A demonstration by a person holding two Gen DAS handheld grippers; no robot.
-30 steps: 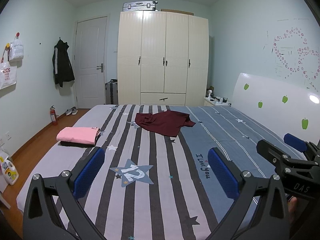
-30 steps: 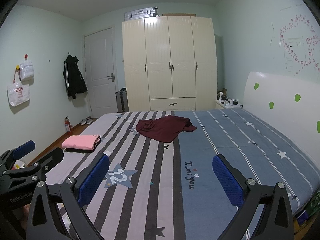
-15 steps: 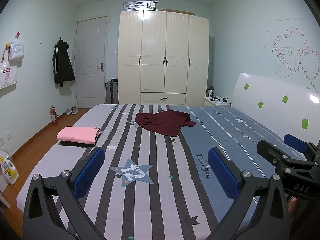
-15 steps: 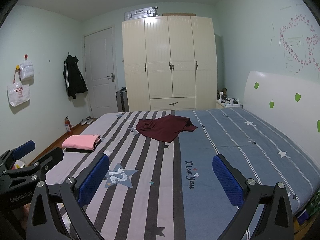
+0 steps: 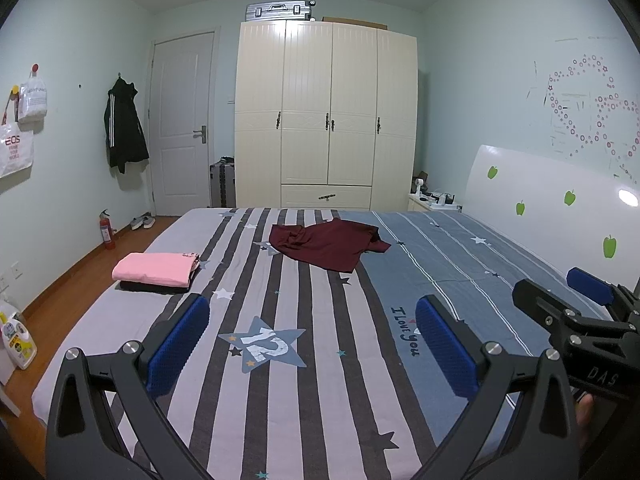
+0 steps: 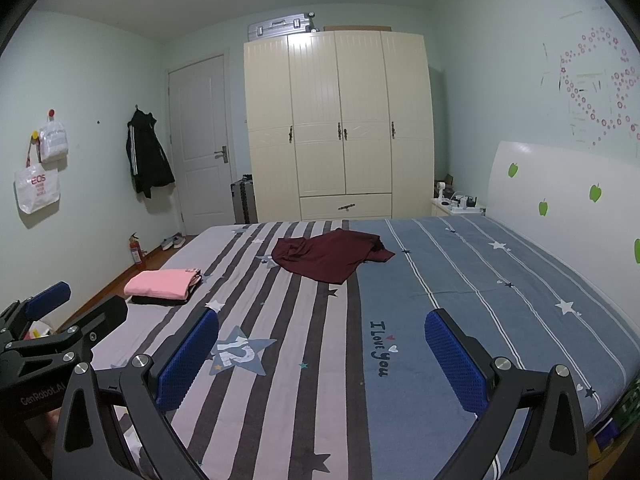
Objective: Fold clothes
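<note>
A crumpled dark red shirt (image 5: 330, 243) lies unfolded on the far middle of the striped bed (image 5: 320, 380); it also shows in the right wrist view (image 6: 332, 255). A folded pink garment (image 5: 154, 267) sits on a folded black one at the bed's left edge, also seen in the right wrist view (image 6: 162, 283). My left gripper (image 5: 312, 344) is open and empty above the near part of the bed. My right gripper (image 6: 320, 356) is open and empty beside it, far from the shirt.
A cream wardrobe (image 5: 326, 120) stands behind the bed, with a white headboard (image 5: 560, 208) on the right. A door (image 5: 180, 128), hanging black jacket (image 5: 124, 132), fire extinguisher (image 5: 107, 230) and detergent bottle (image 5: 14, 334) are along the left wall and floor.
</note>
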